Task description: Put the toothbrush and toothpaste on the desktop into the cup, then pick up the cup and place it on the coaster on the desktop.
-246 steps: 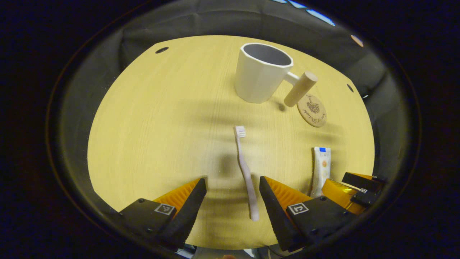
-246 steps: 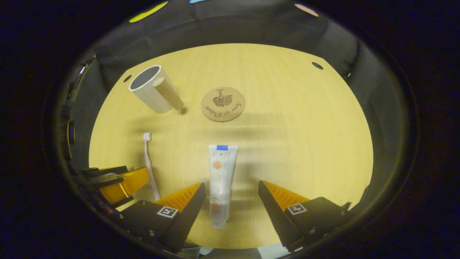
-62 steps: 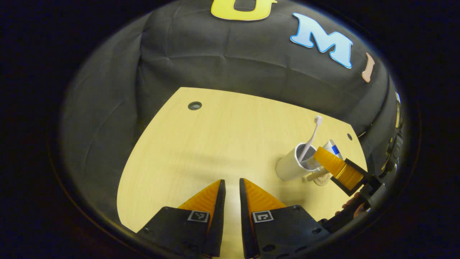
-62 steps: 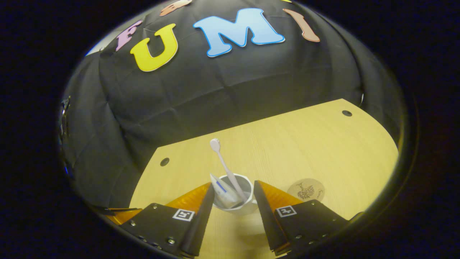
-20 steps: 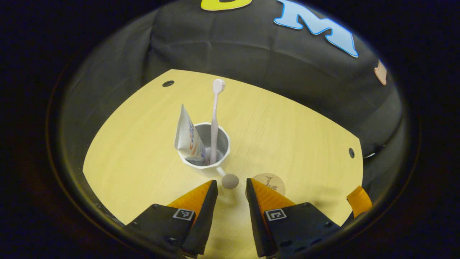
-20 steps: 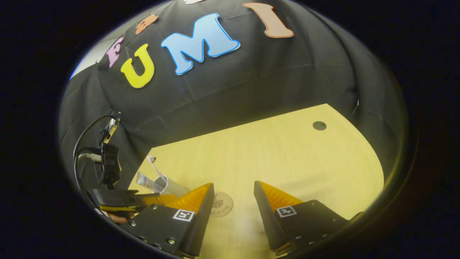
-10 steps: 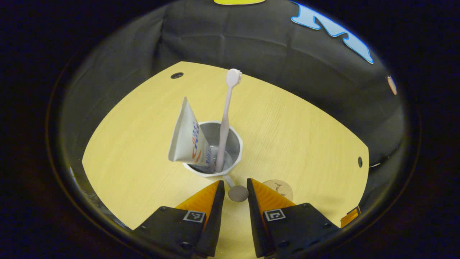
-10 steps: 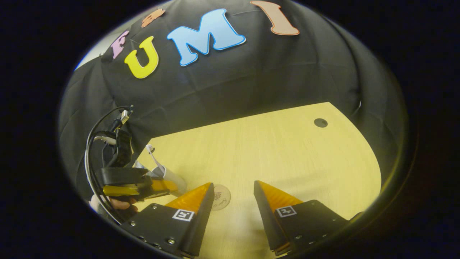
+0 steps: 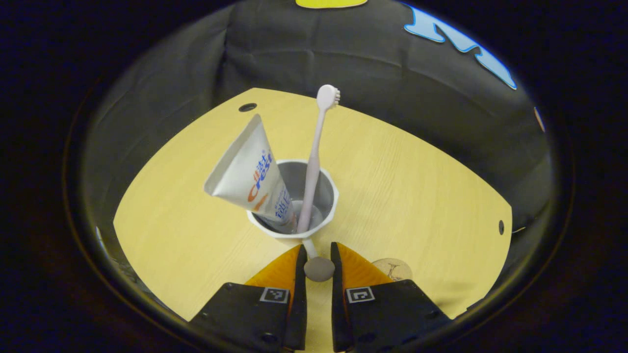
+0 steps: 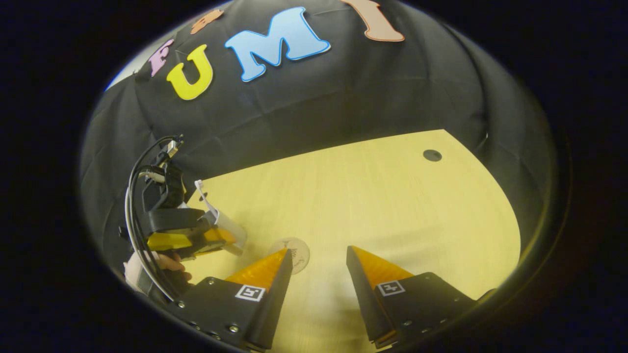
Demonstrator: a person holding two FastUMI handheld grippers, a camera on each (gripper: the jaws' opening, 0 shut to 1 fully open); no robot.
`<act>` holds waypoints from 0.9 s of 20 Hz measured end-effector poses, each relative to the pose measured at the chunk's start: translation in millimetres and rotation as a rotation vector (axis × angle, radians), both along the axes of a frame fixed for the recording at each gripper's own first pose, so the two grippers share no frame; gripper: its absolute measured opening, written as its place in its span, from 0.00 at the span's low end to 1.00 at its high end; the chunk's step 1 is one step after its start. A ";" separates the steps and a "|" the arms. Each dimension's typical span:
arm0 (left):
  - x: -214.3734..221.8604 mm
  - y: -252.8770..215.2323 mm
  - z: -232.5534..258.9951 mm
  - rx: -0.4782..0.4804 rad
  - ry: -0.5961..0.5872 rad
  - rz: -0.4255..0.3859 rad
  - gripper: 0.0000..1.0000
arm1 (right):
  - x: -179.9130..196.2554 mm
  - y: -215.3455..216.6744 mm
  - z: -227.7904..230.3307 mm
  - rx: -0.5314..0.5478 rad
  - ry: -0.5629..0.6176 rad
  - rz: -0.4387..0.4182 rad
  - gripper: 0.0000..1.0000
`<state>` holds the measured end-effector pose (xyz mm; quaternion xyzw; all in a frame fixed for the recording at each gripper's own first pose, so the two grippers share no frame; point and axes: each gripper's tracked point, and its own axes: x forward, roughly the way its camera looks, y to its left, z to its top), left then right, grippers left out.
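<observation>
The left tongs (image 9: 319, 255) are closed on the cup's (image 9: 327, 215) round handle end, with toothbrush (image 9: 314, 162) and toothpaste (image 9: 250, 179) standing inside just ahead. The coaster (image 9: 395, 268) lies right of them on the desk (image 9: 417, 196). The right tongs (image 10: 316, 257) gape wide, empty.

Each claw (image 9: 317, 262) has black housings with square coded tags and screws; black cables (image 10: 132, 206) loop behind.

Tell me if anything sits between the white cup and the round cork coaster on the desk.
Nothing visible does. The white cup, gripped at its handle by the left gripper, stands beside the round cork coaster, with only bare wooden desk between them.
</observation>
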<state>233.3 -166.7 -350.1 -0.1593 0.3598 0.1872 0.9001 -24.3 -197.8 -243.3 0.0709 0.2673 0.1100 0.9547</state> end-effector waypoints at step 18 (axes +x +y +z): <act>-17.2 -16.8 6.6 0.095 -0.091 -0.120 0.15 | -8.4 -19.2 -4.6 -0.004 0.006 -0.071 0.68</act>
